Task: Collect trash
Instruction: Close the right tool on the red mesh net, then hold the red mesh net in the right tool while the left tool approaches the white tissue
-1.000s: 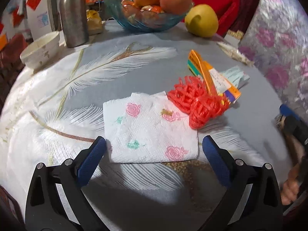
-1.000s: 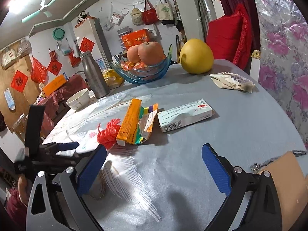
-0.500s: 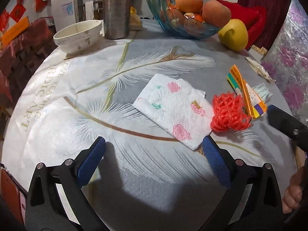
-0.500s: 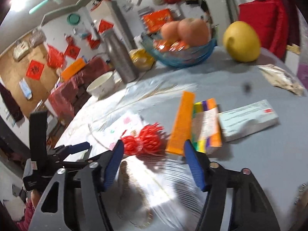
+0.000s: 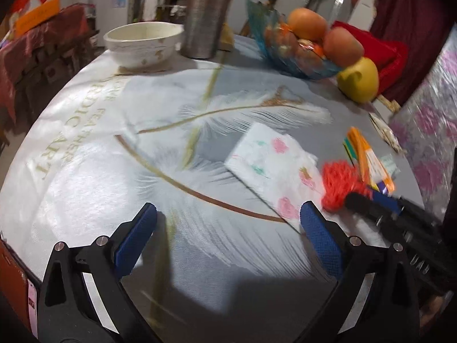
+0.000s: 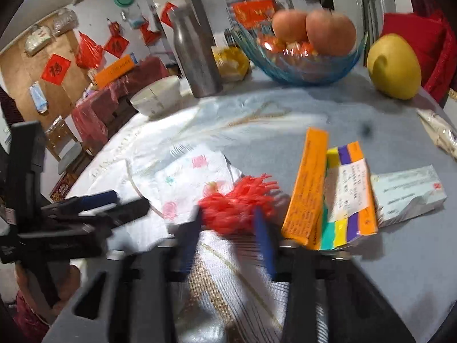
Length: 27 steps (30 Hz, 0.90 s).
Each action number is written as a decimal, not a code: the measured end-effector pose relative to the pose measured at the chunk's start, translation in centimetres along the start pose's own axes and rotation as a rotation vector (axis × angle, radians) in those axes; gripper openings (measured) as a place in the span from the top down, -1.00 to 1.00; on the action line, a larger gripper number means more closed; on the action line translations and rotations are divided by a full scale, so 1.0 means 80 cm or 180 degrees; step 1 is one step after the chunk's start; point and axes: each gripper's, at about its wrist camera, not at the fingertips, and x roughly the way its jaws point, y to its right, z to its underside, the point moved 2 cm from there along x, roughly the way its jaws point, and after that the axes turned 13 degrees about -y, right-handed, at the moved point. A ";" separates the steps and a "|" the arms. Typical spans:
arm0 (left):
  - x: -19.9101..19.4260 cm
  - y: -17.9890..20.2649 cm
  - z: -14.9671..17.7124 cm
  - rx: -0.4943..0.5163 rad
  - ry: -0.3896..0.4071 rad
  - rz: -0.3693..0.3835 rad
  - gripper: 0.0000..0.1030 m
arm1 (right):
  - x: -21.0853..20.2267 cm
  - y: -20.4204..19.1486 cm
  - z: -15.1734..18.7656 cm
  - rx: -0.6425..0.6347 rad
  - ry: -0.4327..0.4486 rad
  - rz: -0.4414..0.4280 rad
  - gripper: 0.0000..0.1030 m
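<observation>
A red foam fruit net (image 6: 237, 200) lies on the feather-print tablecloth, partly on a floral paper napkin (image 6: 194, 183). My right gripper (image 6: 228, 217) is closing on the net, and its blue pads touch the net's two sides. In the left wrist view the right gripper (image 5: 371, 203) reaches the red net (image 5: 337, 183) from the right. My left gripper (image 5: 228, 210) hovers open over bare cloth with nothing between its fingers. The napkin (image 5: 274, 168) lies just beyond its right finger.
An orange box (image 6: 308, 185), a multicoloured box (image 6: 348, 188) and a white medicine box (image 6: 408, 194) lie right of the net. A wrapper (image 6: 440, 134) sits at the far right edge. A white bowl (image 5: 142, 43), a steel bottle (image 5: 205, 14), a blue fruit bowl (image 5: 297, 54) and a yellow fruit (image 5: 358, 80) stand at the back.
My right gripper has moved left to the red net and its jaws have narrowed around it. My left gripper has drawn away leftward, so the napkin now lies beside its right finger.
</observation>
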 end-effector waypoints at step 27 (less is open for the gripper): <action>-0.006 0.073 -0.025 0.0645 0.0257 0.0208 -0.35 | -0.089 0.087 0.017 0.0849 0.0745 -0.0395 0.61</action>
